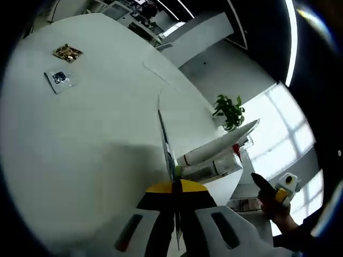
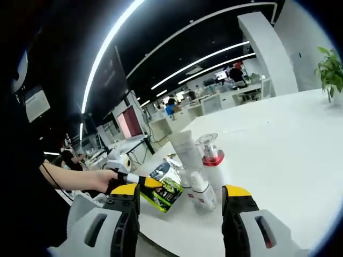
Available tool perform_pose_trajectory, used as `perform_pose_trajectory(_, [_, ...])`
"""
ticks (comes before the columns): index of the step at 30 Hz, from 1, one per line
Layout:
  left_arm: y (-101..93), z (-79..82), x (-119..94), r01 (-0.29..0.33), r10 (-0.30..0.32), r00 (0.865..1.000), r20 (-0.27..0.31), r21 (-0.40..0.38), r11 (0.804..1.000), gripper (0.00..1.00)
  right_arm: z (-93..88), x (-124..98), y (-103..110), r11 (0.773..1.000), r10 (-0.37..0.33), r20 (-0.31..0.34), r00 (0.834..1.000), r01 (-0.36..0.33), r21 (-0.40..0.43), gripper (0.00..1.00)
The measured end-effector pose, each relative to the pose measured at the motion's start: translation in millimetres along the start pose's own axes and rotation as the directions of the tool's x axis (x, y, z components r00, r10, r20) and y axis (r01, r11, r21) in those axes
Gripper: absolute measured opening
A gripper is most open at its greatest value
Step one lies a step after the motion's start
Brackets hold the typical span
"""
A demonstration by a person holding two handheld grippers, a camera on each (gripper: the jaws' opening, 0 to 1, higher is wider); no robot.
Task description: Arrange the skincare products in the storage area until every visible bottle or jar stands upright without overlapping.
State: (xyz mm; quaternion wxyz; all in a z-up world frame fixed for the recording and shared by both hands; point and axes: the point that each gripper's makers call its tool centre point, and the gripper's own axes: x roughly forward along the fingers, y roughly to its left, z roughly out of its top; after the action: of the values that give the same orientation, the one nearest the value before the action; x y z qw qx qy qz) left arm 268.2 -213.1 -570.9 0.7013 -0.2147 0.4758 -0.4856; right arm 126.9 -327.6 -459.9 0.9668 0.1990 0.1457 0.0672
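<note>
Left claw clamped on green-labelled sachet, print unreadable, right claw wide open, empty

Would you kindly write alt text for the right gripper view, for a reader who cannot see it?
The open right gripper faces skincare products at a white table's near edge: a tall white tube, a clear pump bottle with a red collar and a small white bottle stand upright. From the left, the left gripper holds a flat green-and-black sachet.
</note>
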Motion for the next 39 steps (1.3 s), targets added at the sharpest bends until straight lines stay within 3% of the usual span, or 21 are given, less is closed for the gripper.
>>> perform_pose_trajectory(7, [-3.7,-3.1,21.2,-0.017,0.017,1.0,0.008,-0.027,0.999,0.0,-2.9,-1.0,-8.2,1.0,-0.017,-0.003,1.0,0.017,0.008,0.67])
perform_pose_trajectory(12, [15.4,0.1,32.0,-0.045,0.045,0.999,0.009,-0.047,0.998,0.0,-4.9,-1.3,-15.4,0.999,-0.045,-0.006,0.999,0.045,0.012,0.72])
perform_pose_trajectory(14, [12.4,2.3,30.5,-0.044,0.045,0.999,0.014,-0.06,0.997,0.0,-6.1,-0.9,-18.3,0.998,-0.058,-0.01,0.998,0.058,0.01,0.75])
perform_pose_trajectory(18, [32.8,-0.4,34.7,-0.086,0.087,0.996,0.006,-0.058,0.995,0.0,-8.3,0.7,-19.7,0.997,-0.074,-0.026,0.997,0.074,0.004,0.81])
perform_pose_trajectory(21, [30.1,-3.7,32.4,-0.094,0.094,0.996,-0.013,-0.088,0.992,0.0,-9.9,1.0,-20.9,0.997,-0.082,-0.031,0.996,0.082,-0.001,0.84])
perform_pose_trajectory(28, [30.0,-8.4,33.0,-0.129,0.128,0.991,-0.03,-0.058,0.99,0.01,-11.4,0.3,-27.8,0.993,-0.116,-0.036,0.993,0.116,0.004,0.99])
perform_pose_trajectory(30, [38.3,-7.7,32.3,-0.161,0.16,0.987,-0.027,-0.042,0.986,0.02,-11.9,-0.4,-30.0,0.992,-0.126,-0.038,0.991,0.126,0.007,0.99])
perform_pose_trajectory(32, [36.2,-7.9,32.8,-0.15,0.149,0.988,-0.031,-0.052,0.987,0.03,-12.0,-1.6,-32.9,0.99,-0.141,-0.04,0.989,0.141,0.004,0.99])
perform_pose_trajectory(39, [38.2,-7.1,29.3,-0.196,0.196,0.98,-0.031,0.012,0.981,0.05,-13.0,-3.5,-36.6,0.987,-0.161,-0.045,0.986,0.162,0.009,0.99])
